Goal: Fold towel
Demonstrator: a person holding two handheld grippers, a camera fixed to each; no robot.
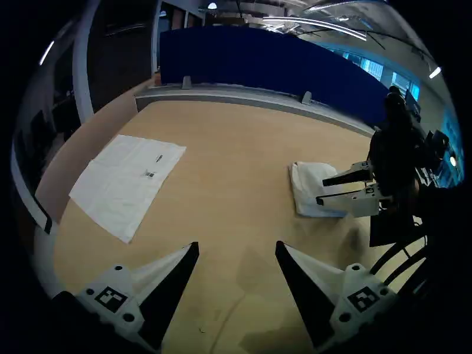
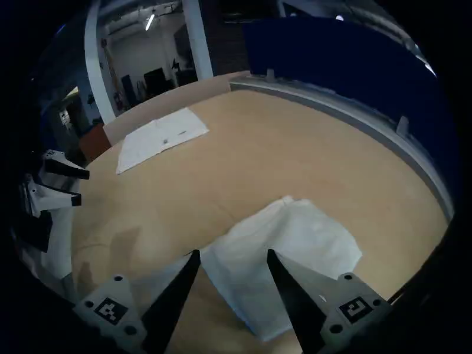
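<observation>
Table (image 1: 236, 147): pale wood-look top, smooth, low sheen. Towel (image 2: 295, 242): white cloth, soft, matt, rumpled. Flat sheet (image 1: 124, 183): white, matt, creased in a grid; cloth or paper, I can't tell. My left gripper (image 1: 236, 242): fingers (image 1: 171, 283) matt black, mounts white plastic. Partition (image 1: 265, 65): blue, matt.

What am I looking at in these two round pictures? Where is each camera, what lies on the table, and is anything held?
No robot here: a person holds a two-finger gripper in each hand, each carrying a camera that looks along its fingers. The left gripper view shows the left gripper open above the wooden table. The right gripper view shows the right gripper open over a folded white towel. A flat white cloth lies farther off. Nothing is held.
</observation>
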